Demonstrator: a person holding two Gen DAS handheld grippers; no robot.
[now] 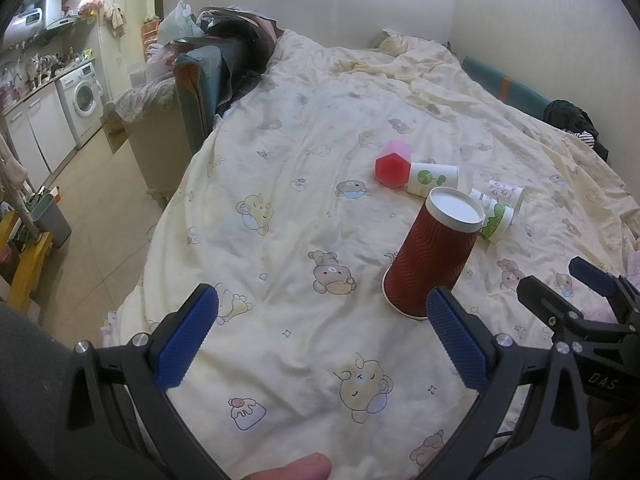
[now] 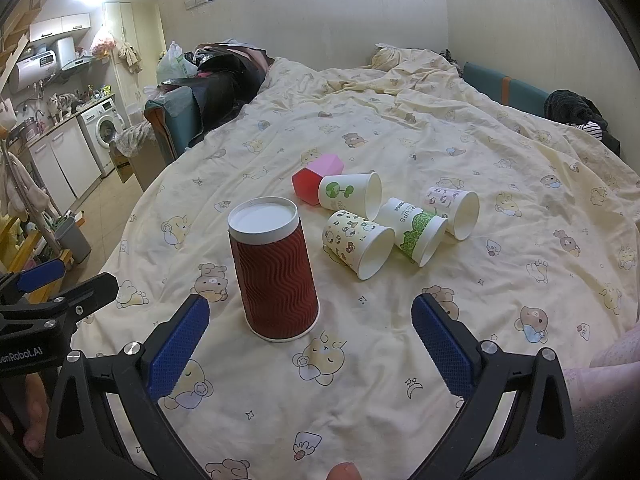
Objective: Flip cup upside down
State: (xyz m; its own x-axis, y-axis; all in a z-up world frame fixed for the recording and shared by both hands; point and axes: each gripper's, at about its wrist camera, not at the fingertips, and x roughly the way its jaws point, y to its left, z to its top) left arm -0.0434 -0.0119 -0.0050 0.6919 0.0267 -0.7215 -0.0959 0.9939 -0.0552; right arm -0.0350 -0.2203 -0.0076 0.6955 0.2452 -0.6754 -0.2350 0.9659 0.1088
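A dark red ribbed paper cup (image 2: 274, 272) stands upside down on the bed, its white base up; it also shows in the left wrist view (image 1: 434, 256). My right gripper (image 2: 310, 312) is open and empty, just in front of the cup, fingers apart from it. My left gripper (image 1: 322, 304) is open and empty, to the left of the cup; its right fingertip (image 1: 440, 300) overlaps the cup's rim in the picture. Each gripper shows at the edge of the other's view.
Behind the red cup lie several paper cups on their sides (image 2: 360, 242) and a pink-red faceted cup (image 2: 316, 178). The cream bear-print quilt (image 2: 500, 160) covers the bed. The bed edge drops to the floor at left (image 1: 100, 208). Dark clothes lie at far right (image 2: 576, 112).
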